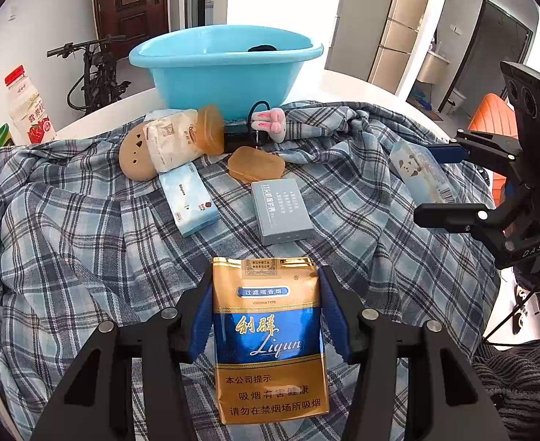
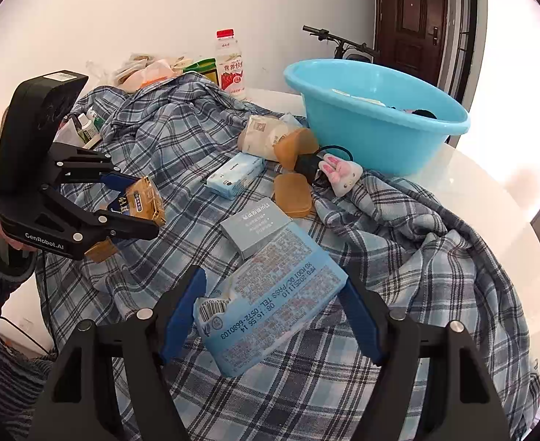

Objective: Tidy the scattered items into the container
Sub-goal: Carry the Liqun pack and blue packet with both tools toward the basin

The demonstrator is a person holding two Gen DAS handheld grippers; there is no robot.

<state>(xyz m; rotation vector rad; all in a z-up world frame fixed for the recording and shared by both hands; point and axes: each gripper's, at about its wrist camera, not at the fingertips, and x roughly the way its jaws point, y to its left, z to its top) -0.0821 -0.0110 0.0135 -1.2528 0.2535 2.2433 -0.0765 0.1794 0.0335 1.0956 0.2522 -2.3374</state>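
Note:
My left gripper [image 1: 266, 290] is shut on a gold and blue cigarette pack [image 1: 268, 334] and holds it above the plaid cloth [image 1: 67, 239]; it also shows in the right wrist view [image 2: 137, 202]. My right gripper [image 2: 273, 294] is shut on a light blue tissue packet [image 2: 270, 301], seen in the left wrist view [image 1: 420, 172] at the right. The blue basin [image 1: 225, 70] stands at the back with dark items inside. On the cloth lie a blue tissue pack [image 1: 189, 198], a grey box [image 1: 281, 211], an amber soap case [image 1: 257, 164], a wrapped package [image 1: 170, 143] and a bunny toy [image 1: 270, 123].
A red-capped drink bottle [image 1: 27, 106] stands at the far left of the round white table [image 2: 490, 198]. Small bottles and bags [image 2: 148, 70] sit behind the cloth. A bicycle [image 1: 93, 73] and a door are beyond the table.

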